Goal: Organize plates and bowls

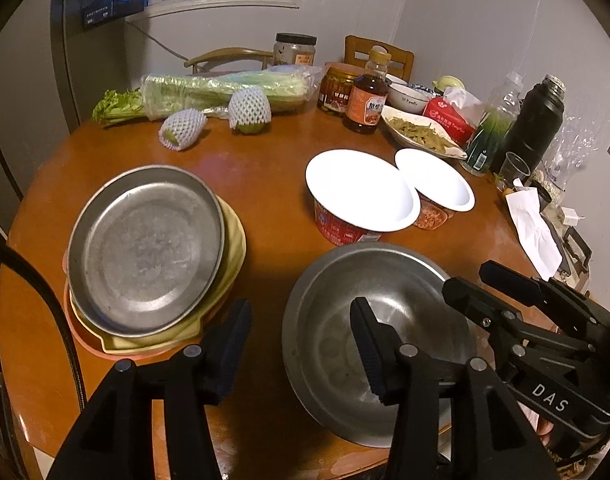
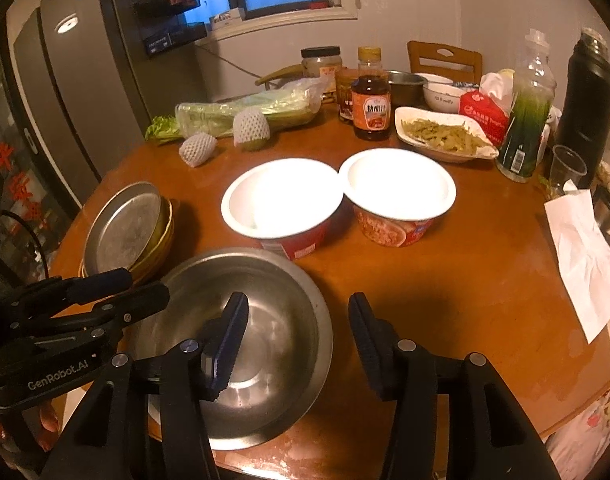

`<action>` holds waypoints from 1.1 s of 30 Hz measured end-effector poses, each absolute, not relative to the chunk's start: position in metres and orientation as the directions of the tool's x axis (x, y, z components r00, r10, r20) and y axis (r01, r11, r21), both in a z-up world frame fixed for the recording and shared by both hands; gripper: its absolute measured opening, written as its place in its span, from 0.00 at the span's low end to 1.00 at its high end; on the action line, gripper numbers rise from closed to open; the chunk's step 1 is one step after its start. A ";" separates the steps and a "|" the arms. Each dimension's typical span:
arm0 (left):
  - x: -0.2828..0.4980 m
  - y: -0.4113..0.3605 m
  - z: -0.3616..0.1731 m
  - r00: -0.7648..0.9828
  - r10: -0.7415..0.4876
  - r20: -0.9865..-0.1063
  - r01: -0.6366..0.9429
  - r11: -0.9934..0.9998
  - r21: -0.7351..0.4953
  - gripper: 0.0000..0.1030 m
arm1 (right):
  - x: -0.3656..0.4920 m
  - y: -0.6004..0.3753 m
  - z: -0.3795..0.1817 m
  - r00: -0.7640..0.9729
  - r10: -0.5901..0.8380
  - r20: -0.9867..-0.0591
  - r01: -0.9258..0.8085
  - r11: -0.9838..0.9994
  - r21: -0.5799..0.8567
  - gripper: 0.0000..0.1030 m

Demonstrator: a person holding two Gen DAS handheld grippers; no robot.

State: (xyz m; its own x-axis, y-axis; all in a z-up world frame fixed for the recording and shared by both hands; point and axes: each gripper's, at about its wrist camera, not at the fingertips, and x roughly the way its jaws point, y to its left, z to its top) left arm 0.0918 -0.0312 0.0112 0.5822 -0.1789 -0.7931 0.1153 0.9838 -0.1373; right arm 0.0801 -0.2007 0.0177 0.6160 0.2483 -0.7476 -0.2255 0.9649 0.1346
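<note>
Plainly stiff, light and slick, the steel bowl (image 2: 241, 344) sits on the table just in front of the red noodle cup (image 2: 283, 208), best pinched at its rim, both the left gripper (image 1: 301, 344) and right gripper (image 2: 297, 340) parted and empty.

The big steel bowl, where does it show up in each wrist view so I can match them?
Left wrist view: steel bowl lower right of centre, under the left gripper's right finger.
Right wrist view: steel bowl lower left of centre, under the right gripper's left finger.
Shared landmark: two white-lidded noodle cups just behind it.
</note>
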 end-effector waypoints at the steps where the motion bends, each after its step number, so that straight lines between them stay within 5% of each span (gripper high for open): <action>1: 0.092 -0.032 0.013 0.585 -0.179 -0.791 0.116 0.984 -0.137 0.50 | 0.081 -0.201 0.019 0.618 0.250 -0.746 -0.225 0.965 0.136 0.55; 33: 0.167 -0.055 0.035 0.579 -0.218 -0.786 0.192 0.973 -0.128 0.50 | 0.127 -0.222 0.013 0.606 0.244 -0.757 -0.121 0.969 0.215 0.57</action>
State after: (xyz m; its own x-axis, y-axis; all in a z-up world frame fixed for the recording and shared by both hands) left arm 0.1670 -0.0551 0.0348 0.5789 -0.2179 -0.7857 0.1920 0.9730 -0.1284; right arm 0.1274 -0.2219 0.0131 0.6056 0.2439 -0.7575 -0.1213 0.9691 0.2150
